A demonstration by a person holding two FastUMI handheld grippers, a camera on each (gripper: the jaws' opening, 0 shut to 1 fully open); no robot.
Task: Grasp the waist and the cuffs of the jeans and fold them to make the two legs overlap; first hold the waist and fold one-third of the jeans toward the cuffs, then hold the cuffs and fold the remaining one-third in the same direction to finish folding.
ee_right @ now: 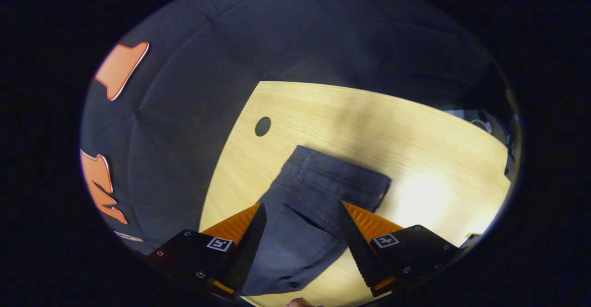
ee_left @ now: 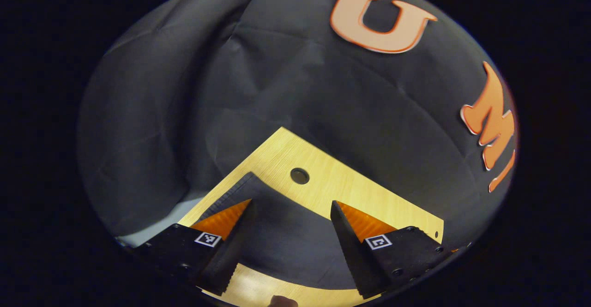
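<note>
Your jeans (ee_right: 314, 205) lie flat on the pale wooden worktop (ee_right: 429, 150), dark denim with the waistband end pointing away from you toward the booth's black cloth wall (ee_right: 194, 113). In the right gripper view you see the waistband, a pocket seam and the fabric running down between the fingers toward the lower edge of the picture. A round hole (ee_right: 262, 126) in the worktop sits beyond the waistband, off its left corner and apart from the denim.

Your right tool (ee_right: 302, 217) hangs above the jeans with its fingers spread wide apart, the denim showing in the gap between them; neither finger presses on the cloth.

In the left gripper view the jeans (ee_left: 286, 242) again fill the space between the fingers, with a stitched edge running up to a corner near the left finger. Your left tool (ee_left: 291, 214) also stands open, fingers well apart and gripping nothing. The same hole (ee_left: 299, 176) shows in the worktop (ee_left: 351, 187) just past the denim, and the cloth wall (ee_left: 277, 76) rises close behind the worktop's far edge.
</note>
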